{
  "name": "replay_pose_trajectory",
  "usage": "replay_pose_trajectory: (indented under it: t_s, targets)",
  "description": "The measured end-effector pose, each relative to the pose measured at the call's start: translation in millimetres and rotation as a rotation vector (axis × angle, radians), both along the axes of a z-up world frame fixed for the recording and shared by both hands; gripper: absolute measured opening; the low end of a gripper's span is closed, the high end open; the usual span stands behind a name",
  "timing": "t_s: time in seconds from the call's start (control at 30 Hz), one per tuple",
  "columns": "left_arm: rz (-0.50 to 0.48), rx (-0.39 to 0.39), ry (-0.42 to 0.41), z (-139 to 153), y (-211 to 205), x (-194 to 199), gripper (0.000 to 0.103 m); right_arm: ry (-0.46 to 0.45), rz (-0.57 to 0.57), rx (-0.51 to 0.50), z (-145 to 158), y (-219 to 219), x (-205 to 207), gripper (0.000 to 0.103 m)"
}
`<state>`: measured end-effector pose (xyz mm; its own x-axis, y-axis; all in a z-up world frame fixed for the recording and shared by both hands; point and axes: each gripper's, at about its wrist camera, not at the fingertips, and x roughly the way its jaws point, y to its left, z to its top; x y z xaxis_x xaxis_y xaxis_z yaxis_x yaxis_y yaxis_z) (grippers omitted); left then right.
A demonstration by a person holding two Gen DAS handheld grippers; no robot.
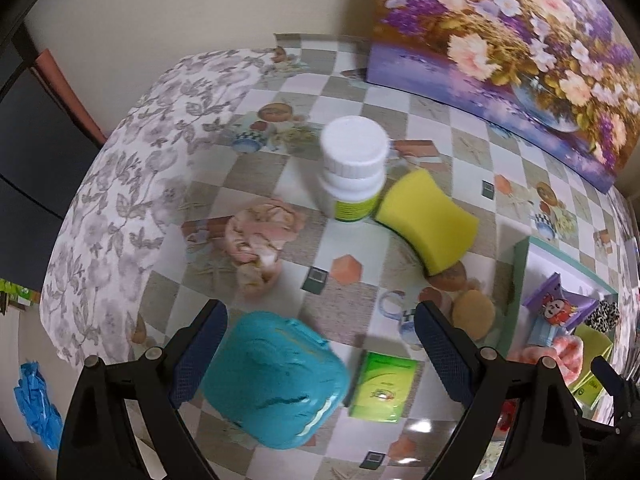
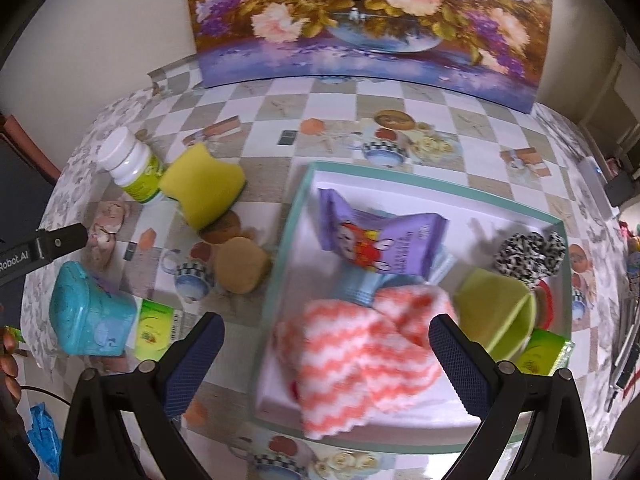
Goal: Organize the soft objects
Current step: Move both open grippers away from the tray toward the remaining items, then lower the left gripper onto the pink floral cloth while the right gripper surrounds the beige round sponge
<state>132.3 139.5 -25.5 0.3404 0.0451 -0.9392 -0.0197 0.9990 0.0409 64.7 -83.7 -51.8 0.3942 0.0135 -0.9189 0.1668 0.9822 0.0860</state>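
Below, fluffy zigzag cloth (image 2: 360, 356), boxed.

From my feed the desk (image 1: 440, 128) wears a glossy, wipe-clean checked covering — it throws back a bright glare near the bottom edge. The yellow sponge (image 1: 430, 220) looks porous and matt, while the white bottle (image 1: 352, 164) is smooth hard plastic with a ribbed cap. The teal case (image 1: 276, 380) reads as shiny moulded plastic. In the right view, the coral-and-white cloth (image 2: 360, 356) is fluffy knit, lying in a smooth matt cardboard box (image 2: 500, 412). The purple packet (image 2: 380, 240) has a slick film finish. Both grippers' fingers (image 2: 460, 364) carry dimpled blue rubbery pads — matt black plastic behind them.
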Motion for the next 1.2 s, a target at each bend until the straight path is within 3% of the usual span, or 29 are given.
replay_pose_trajectory:
  t_s: [0.43,0.83,1.2]
  targets:
    - [0.110,-0.011,0.010,-5,60,7,0.095,-0.005,0.091,0.045,-14,45,27,0.103]
    - [0.163,-0.049,0.004,-10,95,29,0.095,-0.003,0.169,0.050,-29,56,53,0.103]
    - [0.178,-0.076,0.052,-37,110,54,0.095,0.025,0.259,0.048,-43,70,71,0.087]
